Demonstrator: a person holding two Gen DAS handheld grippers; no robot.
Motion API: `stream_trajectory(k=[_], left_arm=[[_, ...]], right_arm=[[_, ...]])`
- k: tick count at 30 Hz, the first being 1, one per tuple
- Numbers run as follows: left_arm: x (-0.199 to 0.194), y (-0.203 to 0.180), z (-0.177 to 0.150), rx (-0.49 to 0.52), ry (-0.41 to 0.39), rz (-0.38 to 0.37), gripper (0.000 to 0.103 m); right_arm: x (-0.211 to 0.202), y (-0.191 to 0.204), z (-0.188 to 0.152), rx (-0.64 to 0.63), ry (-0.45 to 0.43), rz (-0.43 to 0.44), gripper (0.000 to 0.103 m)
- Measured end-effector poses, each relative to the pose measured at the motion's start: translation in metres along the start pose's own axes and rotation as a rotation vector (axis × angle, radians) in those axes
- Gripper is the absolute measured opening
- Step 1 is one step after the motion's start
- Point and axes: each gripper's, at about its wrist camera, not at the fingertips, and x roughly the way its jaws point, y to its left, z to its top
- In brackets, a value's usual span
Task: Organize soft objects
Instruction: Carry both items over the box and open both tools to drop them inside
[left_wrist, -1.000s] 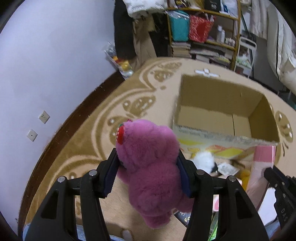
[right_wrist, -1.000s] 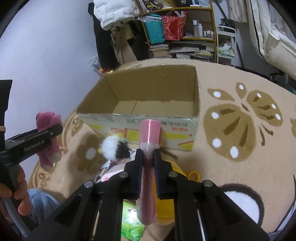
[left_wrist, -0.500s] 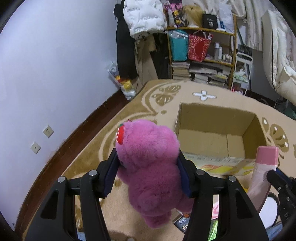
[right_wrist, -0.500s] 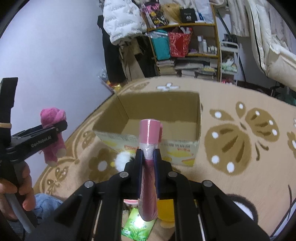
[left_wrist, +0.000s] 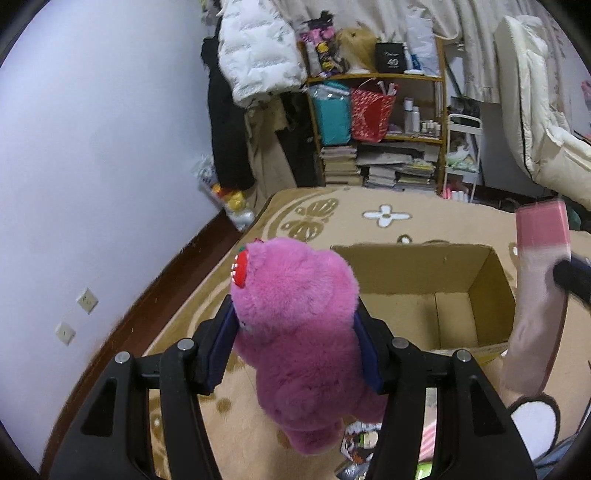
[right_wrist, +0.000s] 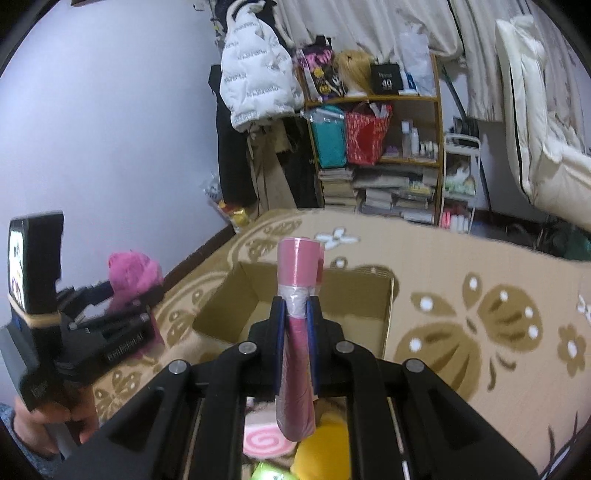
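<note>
with the left gripper (left_wrist: 295, 332) pinching the pink plush (left_wrist: 299, 332) and the right gripper (right_wrist: 295, 314) pinching the pink roll (right_wrist: 297, 332), carry both fully over the cardboard box (left_wrist: 436, 306), centre frame, before releasing.

My left gripper (left_wrist: 295, 332) covers both flanks of the pink plush bear (left_wrist: 295, 325). Beside the cardboard box (left_wrist: 424, 295), the pink roll (left_wrist: 537, 280) is blurred. Beneath that roll, the swirl cushion (right_wrist: 264, 439) and yellow toy (right_wrist: 325, 450) are half hidden.

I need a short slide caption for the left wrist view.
Left gripper holds a pink plush bear above the rug, before an empty cardboard box.
</note>
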Motion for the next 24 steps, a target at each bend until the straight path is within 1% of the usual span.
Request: stream_trajectory(k=[3,6,8,11,16,19,24], left_arm=[[0.003,-0.003,0.005,0.032,-0.045,0.001,0.057],[0.007,-0.002,0.014,0.01,-0.067,-0.039,0.057],[0.011,-0.002,0.019,0.004,-0.081,-0.054,0.057],[0.018,-0.006,0.022,0.012,-0.105,-0.066,0.057],[0.035,-0.009,0.023,-0.046,-0.094,-0.09,0.057],[0.045,-0.015,0.022,-0.031,-0.096,-0.086,0.057],[0.061,-0.022,0.02,-0.023,-0.091,-0.087,0.057]], right_arm=[[0.001,-0.002,0.012,-0.002,-0.029,-0.006,0.012],[0.004,-0.007,0.019,0.008,-0.047,-0.017,0.012],[0.01,-0.014,0.022,0.035,-0.047,-0.011,0.012],[0.015,-0.018,0.024,0.024,-0.053,-0.036,0.012],[0.024,-0.024,0.021,0.025,-0.057,-0.047,0.012],[0.032,-0.028,0.013,0.028,-0.073,-0.054,0.012],[0.052,-0.037,0.001,0.032,-0.042,-0.071,0.012]])
